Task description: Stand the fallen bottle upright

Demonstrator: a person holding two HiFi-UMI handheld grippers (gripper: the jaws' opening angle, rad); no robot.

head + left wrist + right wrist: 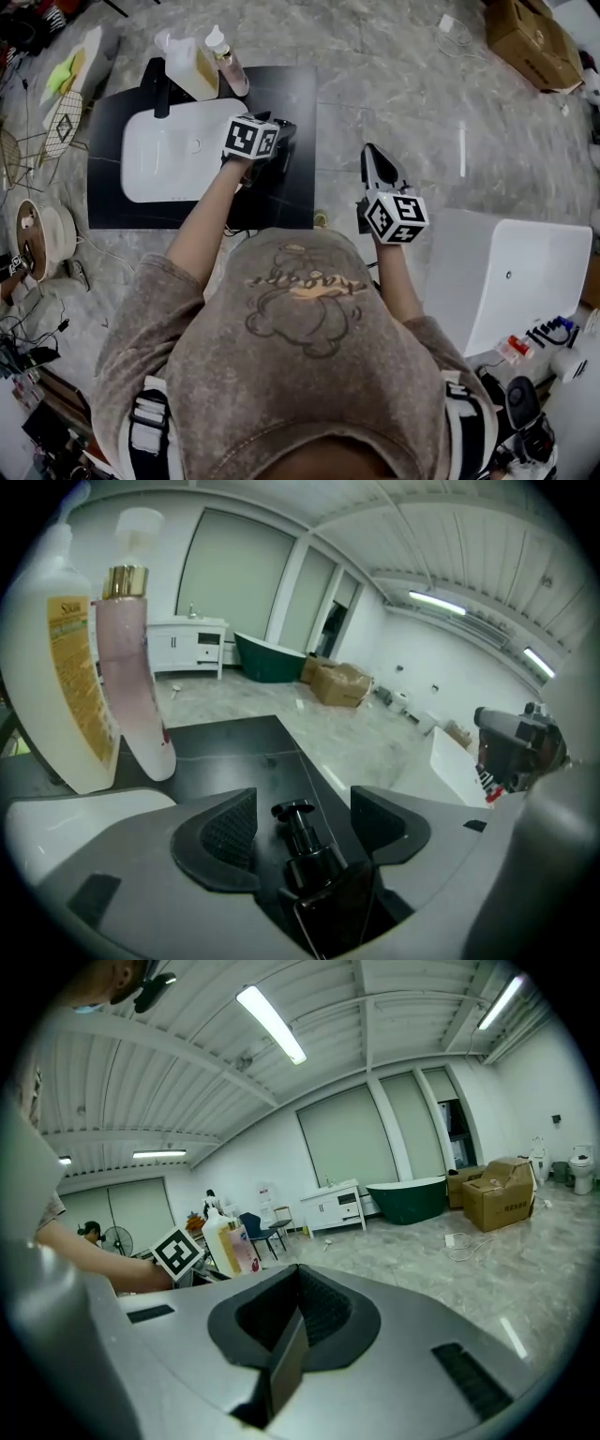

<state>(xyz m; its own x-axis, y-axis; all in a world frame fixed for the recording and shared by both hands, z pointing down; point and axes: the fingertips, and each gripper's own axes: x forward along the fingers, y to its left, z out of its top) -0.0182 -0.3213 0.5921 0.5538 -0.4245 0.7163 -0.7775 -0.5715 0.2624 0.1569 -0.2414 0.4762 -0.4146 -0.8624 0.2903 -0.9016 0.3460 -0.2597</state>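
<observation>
The black plastic pump bottle [330, 892] was seen lying on its side on the flat black countertop [234, 747]. Its pump head was pointed away, and it lay between the widely parted jaws of the left gripper [302, 819], whose pads were not pressed on it. The right gripper [298, 1312] was held beyond the right edge of the counter, over the grey marble floor [394, 84], with its jaws brought together on nothing. A tall white bottle with a yellow label [66, 696] and a slim pink bottle with a gold collar [131, 686] were found upright, side by side, behind the white oval sink basin [169, 159].
</observation>
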